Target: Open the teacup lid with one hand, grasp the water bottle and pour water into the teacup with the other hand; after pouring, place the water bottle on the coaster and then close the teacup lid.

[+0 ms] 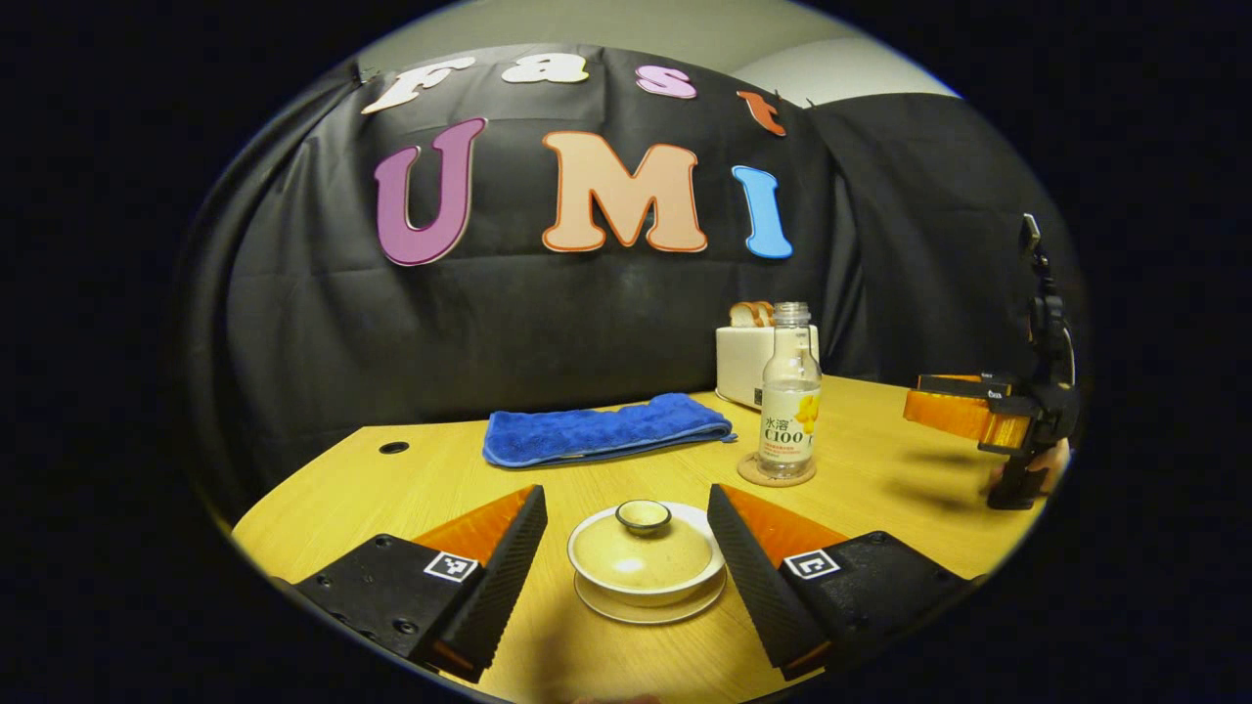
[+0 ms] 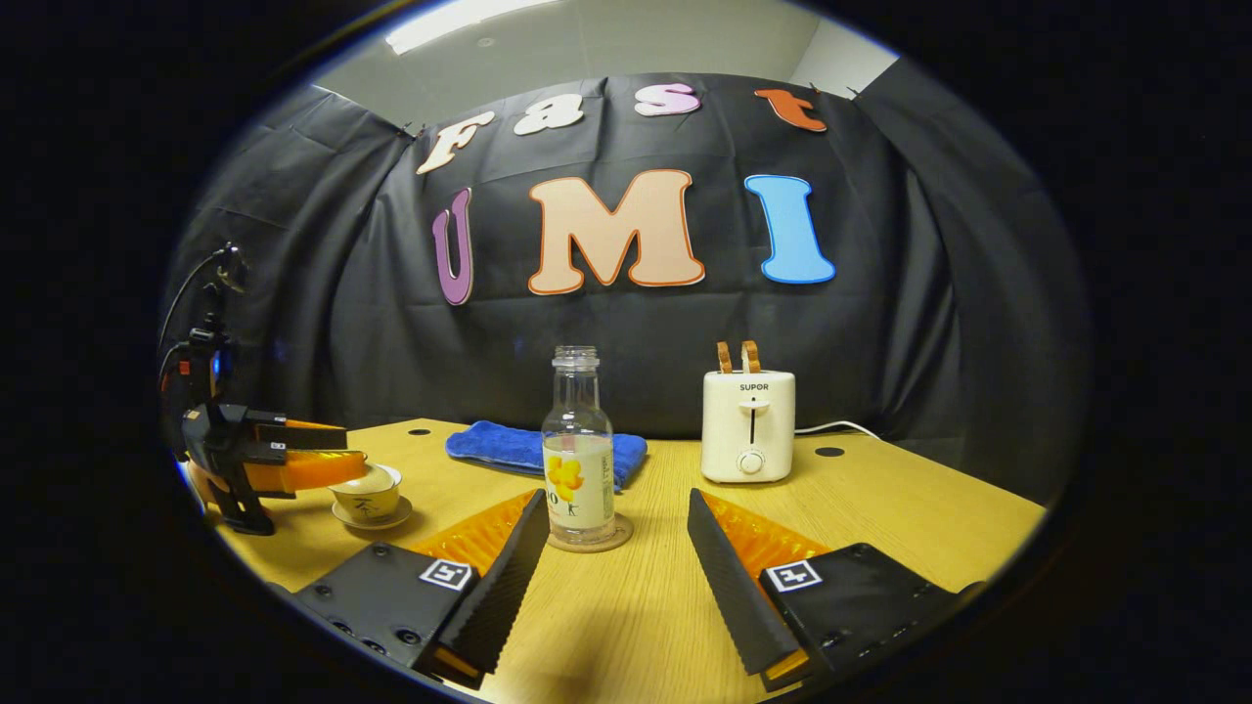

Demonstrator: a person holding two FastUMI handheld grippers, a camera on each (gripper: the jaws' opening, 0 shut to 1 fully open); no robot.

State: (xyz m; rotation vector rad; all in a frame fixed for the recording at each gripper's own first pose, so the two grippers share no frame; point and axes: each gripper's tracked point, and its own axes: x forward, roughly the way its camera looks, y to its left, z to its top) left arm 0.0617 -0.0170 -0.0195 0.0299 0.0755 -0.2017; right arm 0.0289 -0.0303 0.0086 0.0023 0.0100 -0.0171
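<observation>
Wooden table [image 1: 910, 469], light grain. Blue towel [image 1: 606, 430] folded along the back, toaster [image 2: 748, 425] to its right with bread in the slots. Water bottle [image 2: 579, 460] upright on the coaster [image 2: 620, 537], uncapped, partly filled; sits just beyond the right gripper [image 2: 611, 548], whose fingers are spread wide, nothing between them. Teacup [image 1: 646, 567] on its saucer [image 1: 650, 611], lid [image 1: 643, 548] on, directly between the fingers of the left gripper [image 1: 626, 543]; that gripper also spread wide, fingers either side of the cup, not touching it.
</observation>
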